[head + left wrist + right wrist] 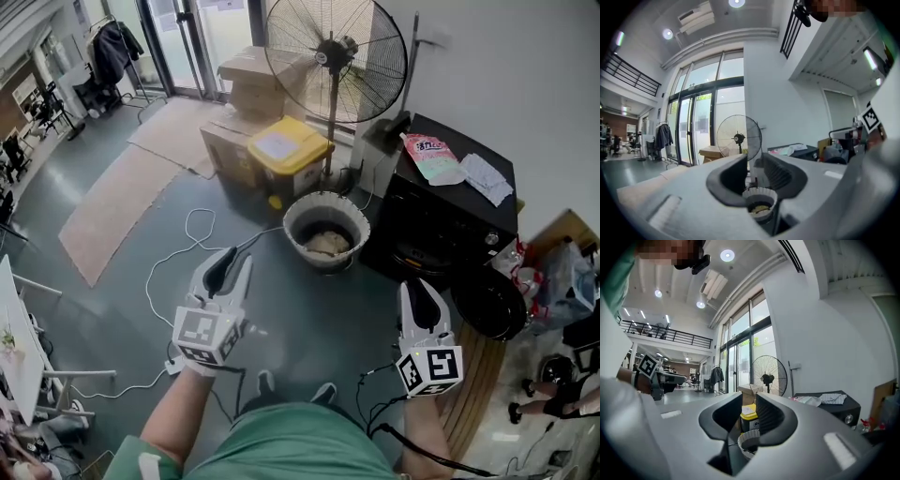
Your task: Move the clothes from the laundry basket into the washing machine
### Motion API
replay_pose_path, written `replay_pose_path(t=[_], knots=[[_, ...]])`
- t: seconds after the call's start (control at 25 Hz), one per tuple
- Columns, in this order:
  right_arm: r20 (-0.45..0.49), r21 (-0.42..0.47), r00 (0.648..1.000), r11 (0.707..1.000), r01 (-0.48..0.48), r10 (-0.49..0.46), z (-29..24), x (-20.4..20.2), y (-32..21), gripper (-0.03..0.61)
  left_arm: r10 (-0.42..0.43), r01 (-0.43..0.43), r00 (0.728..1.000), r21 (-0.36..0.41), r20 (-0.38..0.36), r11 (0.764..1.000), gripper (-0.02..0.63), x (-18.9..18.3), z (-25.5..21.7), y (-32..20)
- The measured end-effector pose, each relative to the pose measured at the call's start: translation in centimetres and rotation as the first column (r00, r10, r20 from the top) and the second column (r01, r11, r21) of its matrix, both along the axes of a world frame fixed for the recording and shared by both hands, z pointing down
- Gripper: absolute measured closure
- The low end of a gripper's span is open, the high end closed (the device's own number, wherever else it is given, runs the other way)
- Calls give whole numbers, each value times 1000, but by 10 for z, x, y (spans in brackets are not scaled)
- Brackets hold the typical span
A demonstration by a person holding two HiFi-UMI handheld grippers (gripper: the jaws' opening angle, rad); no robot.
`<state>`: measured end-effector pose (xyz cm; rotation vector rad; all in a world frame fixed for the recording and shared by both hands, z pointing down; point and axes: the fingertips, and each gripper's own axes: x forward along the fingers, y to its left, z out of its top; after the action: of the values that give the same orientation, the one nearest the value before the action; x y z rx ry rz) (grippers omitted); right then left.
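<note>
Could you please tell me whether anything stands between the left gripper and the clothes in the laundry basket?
Nothing visible does. Only bare floor and a thin cable lying flat separate the left gripper from the laundry basket, whose top is open over the clothes.

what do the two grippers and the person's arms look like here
The left gripper and the right gripper have pale grey shells, black pads lining the jaws. Each carries a white cube with black square markers at its rear; a black cable trails from the right one. The person wears a green short-sleeved top.
</note>
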<state>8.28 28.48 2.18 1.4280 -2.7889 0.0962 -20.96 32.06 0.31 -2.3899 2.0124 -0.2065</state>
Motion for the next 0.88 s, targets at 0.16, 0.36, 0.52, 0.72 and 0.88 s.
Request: replay_pose_path(t=[0.16,0.36,0.52,0.72,0.88], knots=[[11,15,1000,1000,14,-14,3,22,-11,408,-26,26,1000,2,-5,1000,450,16,2,2],[12,-2,999,1000,31,-31,10,33,-24,403,-65,64,998,-43,-23,997,391,23,11,11],[16,-22,999,999,48,-47,16,30,-30,403,-99,99,995,-71,-7,993,380,14,20,23],[1,-35,998,997,64,-64,22,13,-45,403,-127,125,992,-84,-18,989,377,-8,28,13],[-35,-39,997,997,65,-66,30,-7,-64,402,-101,97,994,-89,-42,991,377,-24,43,-18]])
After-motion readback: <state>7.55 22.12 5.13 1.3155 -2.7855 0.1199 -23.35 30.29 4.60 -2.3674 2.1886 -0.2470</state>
